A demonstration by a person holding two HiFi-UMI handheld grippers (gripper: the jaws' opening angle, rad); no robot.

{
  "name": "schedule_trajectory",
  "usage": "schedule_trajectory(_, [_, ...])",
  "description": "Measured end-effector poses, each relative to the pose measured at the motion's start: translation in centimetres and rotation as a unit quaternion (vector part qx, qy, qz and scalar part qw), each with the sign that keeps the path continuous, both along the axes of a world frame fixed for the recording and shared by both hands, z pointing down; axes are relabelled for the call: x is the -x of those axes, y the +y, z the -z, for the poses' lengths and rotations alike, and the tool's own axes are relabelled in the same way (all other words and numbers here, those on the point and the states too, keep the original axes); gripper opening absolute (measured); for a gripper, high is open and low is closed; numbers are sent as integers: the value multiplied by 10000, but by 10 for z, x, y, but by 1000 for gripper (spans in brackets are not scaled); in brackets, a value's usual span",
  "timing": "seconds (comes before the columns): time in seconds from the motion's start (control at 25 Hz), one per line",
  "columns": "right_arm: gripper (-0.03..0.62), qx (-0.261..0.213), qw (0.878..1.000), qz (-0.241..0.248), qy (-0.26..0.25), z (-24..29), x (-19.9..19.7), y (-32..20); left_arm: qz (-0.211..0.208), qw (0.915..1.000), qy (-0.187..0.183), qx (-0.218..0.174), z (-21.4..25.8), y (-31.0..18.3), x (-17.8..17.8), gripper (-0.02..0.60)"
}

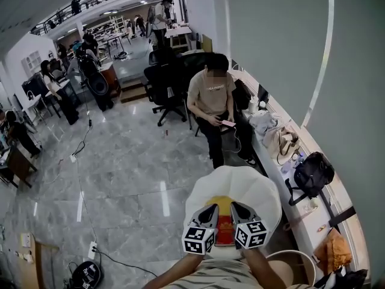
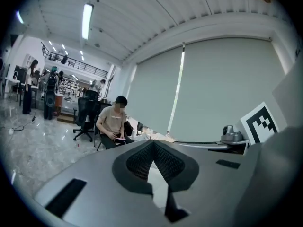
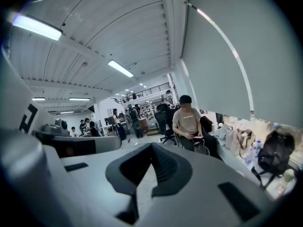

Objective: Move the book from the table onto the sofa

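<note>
A red book (image 1: pixel 225 230) lies on a round white table (image 1: pixel 255 185), just below me, with a yellow item (image 1: pixel 221 204) at its far end. My left gripper (image 1: pixel 214 208) and right gripper (image 1: pixel 234 205) hover side by side above the book, one over each long edge. Both are shut with nothing between their jaws. In the left gripper view the left gripper (image 2: pixel 154 144) points almost level into the room, and the right gripper (image 3: pixel 151 147) does the same in its own view. The book shows in neither gripper view. No sofa is in sight.
A person sits on a chair (image 1: pixel 212 101) just beyond the table, looking at a phone. A long white counter (image 1: pixel 301 161) with bags runs along the right wall. Black office chairs (image 1: pixel 165 83) stand further back. Cables and a power strip (image 1: pixel 91 249) lie on the floor at left.
</note>
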State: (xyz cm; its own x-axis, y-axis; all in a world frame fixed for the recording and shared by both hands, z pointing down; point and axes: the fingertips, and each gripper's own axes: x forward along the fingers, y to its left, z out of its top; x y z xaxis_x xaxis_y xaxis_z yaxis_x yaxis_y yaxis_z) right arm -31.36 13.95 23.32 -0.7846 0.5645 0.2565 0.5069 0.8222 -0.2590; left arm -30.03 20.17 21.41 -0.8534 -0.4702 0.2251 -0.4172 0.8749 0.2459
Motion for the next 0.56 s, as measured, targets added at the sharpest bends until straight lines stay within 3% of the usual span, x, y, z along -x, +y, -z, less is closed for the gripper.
schedule_trajectory(0.56, [14,45,10000,-28,-20,-3,8,-3,158,9999,54,40,-10,6,9,5])
